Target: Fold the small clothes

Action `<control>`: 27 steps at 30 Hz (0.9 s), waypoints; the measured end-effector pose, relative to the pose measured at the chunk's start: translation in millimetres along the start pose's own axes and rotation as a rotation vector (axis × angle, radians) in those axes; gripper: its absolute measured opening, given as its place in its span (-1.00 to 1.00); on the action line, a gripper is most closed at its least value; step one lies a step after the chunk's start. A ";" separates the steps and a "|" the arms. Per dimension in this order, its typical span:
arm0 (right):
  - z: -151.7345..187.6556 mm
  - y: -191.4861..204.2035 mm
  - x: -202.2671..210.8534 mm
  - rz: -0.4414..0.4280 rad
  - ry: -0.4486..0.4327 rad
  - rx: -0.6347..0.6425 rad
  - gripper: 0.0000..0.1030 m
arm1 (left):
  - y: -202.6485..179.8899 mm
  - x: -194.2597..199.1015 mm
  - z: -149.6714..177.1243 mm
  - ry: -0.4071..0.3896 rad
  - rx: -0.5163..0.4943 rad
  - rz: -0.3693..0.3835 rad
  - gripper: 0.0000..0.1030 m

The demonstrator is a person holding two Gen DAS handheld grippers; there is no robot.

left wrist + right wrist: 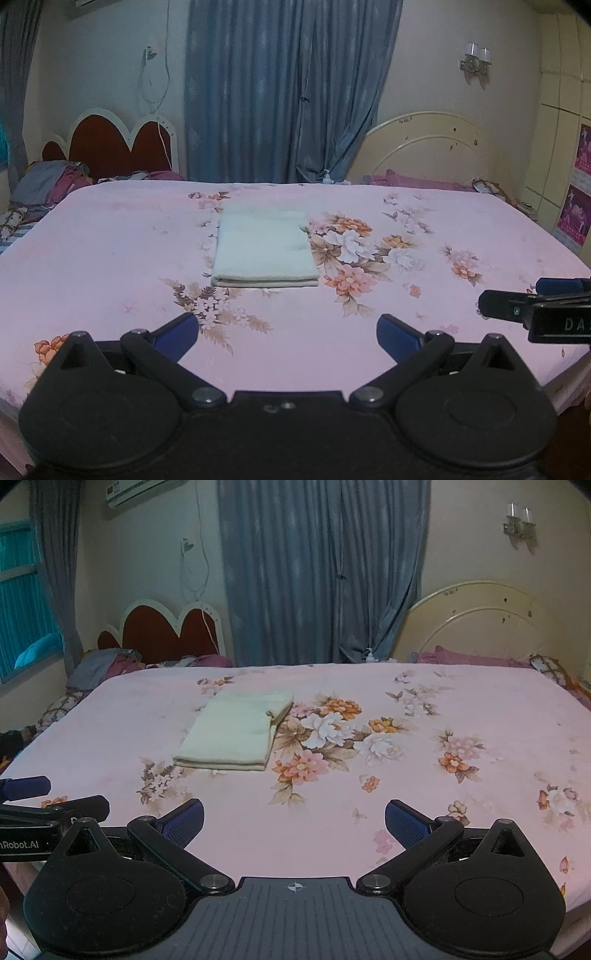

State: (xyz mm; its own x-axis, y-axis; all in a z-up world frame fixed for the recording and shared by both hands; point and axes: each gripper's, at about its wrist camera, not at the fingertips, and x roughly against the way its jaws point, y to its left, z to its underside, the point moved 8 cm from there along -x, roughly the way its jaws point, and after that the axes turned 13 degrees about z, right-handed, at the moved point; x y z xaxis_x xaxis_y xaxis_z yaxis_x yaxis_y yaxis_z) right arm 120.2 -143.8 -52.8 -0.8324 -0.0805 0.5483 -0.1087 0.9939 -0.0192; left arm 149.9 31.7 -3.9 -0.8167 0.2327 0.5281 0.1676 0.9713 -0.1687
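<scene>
Floral bedsheet [110, 258] carries a folded cloth [264, 247]; left gripper [288, 334] and right gripper [294, 818] jaws wide, empty

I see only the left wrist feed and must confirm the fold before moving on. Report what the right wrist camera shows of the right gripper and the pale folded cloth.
Observer: The right gripper has its jaws wide open, holding nothing.
Operator: Now the cloth's right side.
Observer: The pale cream folded cloth on the pink floral bedsheet shows stacked layers along its right edge, one flap uneven near the far corner.
</scene>
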 end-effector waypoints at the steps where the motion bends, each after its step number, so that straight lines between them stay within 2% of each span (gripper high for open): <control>1: -0.4 -0.6 0.7 0.002 -0.001 0.001 1.00 | -0.6 0.0 -0.1 0.000 0.001 0.001 0.99; 27: -1.7 -4.9 -2.6 0.002 -0.001 -0.001 1.00 | 0.4 -0.7 -3.6 -0.004 -0.017 -0.008 0.99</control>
State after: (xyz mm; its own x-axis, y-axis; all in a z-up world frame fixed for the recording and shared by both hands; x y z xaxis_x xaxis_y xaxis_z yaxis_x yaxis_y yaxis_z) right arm 123.8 -148.3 -52.7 -0.8331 -0.0790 0.5474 -0.1070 0.9941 -0.0195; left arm 152.5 32.0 -1.4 -0.8202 0.2252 0.5259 0.1706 0.9737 -0.1509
